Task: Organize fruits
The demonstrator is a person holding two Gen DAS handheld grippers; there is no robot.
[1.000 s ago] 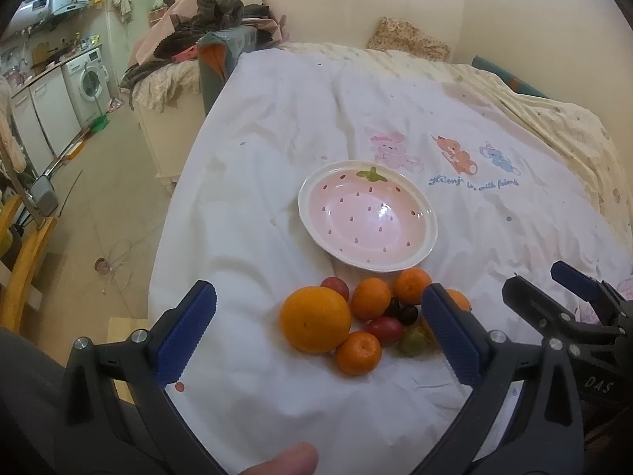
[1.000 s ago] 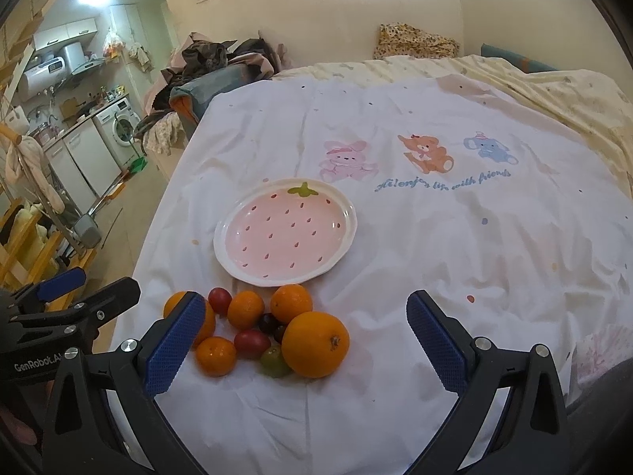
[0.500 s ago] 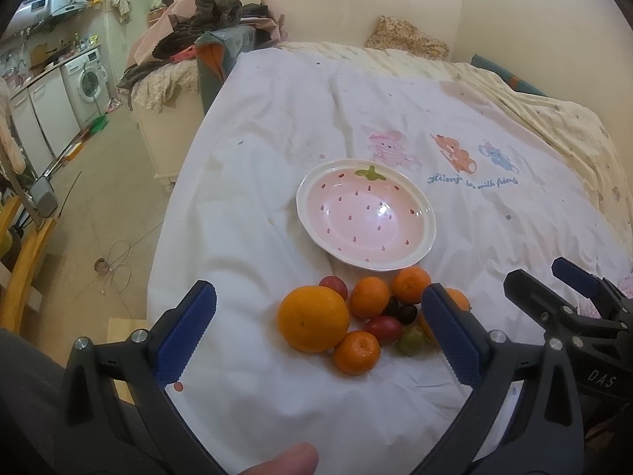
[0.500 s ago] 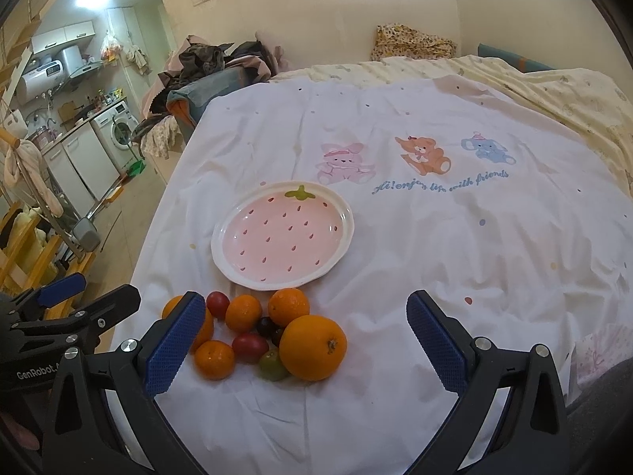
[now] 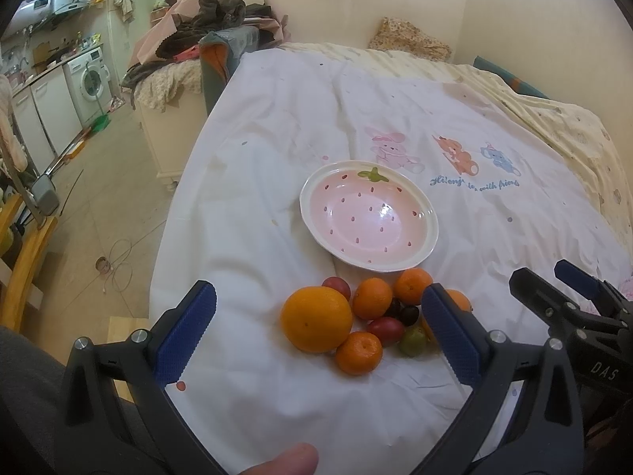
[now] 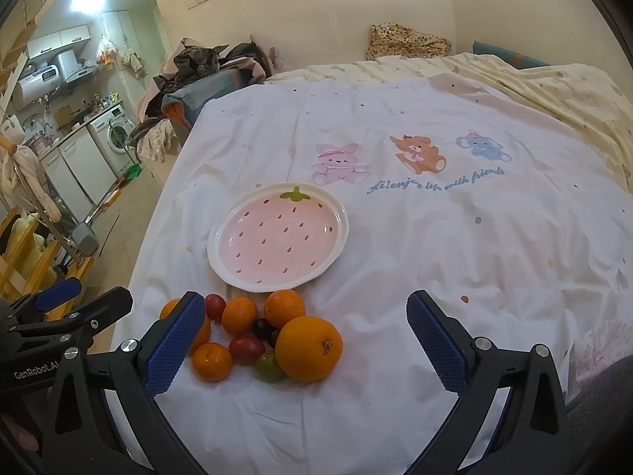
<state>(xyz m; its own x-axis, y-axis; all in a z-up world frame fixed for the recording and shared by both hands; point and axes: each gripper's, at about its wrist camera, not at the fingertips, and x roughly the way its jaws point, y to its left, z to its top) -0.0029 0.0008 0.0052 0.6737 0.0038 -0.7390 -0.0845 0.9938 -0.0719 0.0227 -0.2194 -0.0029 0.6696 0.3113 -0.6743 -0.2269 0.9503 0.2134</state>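
Observation:
A pile of fruit lies on the white sheet: a large orange (image 5: 316, 318) (image 6: 308, 348), several small tangerines (image 5: 359, 353) (image 6: 211, 361), red cherry tomatoes (image 5: 385, 330) (image 6: 247, 349), dark grapes and a green one (image 5: 412, 341). A second large orange is half hidden behind a finger. An empty pink strawberry plate (image 5: 429, 223) (image 6: 343, 221) sits just beyond the pile. My left gripper (image 5: 318, 330) is open, above and short of the fruit. My right gripper (image 6: 304, 336) is open, above the pile too.
The sheet's left edge (image 5: 174, 213) drops to a tiled floor. A heap of clothes (image 5: 213, 16) lies at the bed's far left corner. A yellow quilt (image 6: 573, 91) covers the far right. Each gripper shows in the other's view (image 5: 569, 308) (image 6: 67, 316).
Both grippers have eased slightly forward and to the left over the fruit. The fruit and plate have not moved. Both stay open.

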